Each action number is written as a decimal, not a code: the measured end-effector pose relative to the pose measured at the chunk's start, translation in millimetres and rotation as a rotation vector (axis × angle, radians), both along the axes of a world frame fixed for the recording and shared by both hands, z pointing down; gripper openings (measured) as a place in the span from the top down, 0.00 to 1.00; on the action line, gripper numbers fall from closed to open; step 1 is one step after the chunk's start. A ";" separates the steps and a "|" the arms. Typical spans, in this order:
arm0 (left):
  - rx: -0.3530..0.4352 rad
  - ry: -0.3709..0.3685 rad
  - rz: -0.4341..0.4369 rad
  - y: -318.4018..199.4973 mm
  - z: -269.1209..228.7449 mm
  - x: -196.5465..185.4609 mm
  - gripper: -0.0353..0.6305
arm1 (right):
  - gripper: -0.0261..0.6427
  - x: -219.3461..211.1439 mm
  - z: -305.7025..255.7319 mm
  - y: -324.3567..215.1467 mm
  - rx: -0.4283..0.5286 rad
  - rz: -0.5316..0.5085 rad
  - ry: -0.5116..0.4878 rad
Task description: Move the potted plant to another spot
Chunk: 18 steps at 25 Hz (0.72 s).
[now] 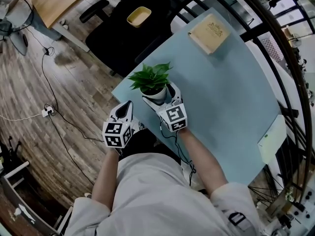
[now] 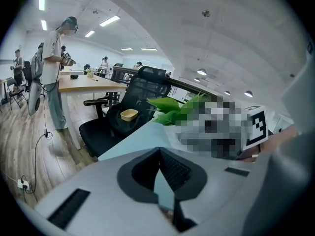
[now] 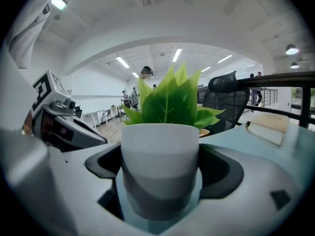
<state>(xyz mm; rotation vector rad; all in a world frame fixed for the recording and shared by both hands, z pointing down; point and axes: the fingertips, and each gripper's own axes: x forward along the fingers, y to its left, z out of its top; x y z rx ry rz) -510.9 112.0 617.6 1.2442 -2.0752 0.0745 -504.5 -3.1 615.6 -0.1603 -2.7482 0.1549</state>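
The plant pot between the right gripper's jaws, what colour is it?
The pot is plain white; the right gripper view shows it best.

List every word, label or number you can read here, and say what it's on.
No text can be read in any view.
The wooden box: dark print on its top, too small to read.
The marker cubes: black-and-white square patterns only, no letters.
The potted plant: plain white pot, no label showing.

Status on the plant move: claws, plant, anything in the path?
Left claw shut, empty, beside the table edge. Right claw shut on potted plant near the table's near-left corner. Wooden box at far end, well apart.
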 end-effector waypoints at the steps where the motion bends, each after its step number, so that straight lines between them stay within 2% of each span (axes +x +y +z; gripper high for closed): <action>1: -0.001 0.001 0.003 -0.3 0.7 -0.6 0.93 | 0.24 0.8 2.2 0.4 0.006 0.000 0.002; 18: 0.002 0.001 0.026 -7.0 1.4 10.2 0.93 | 0.24 12.7 0.9 2.8 0.028 -0.002 -0.020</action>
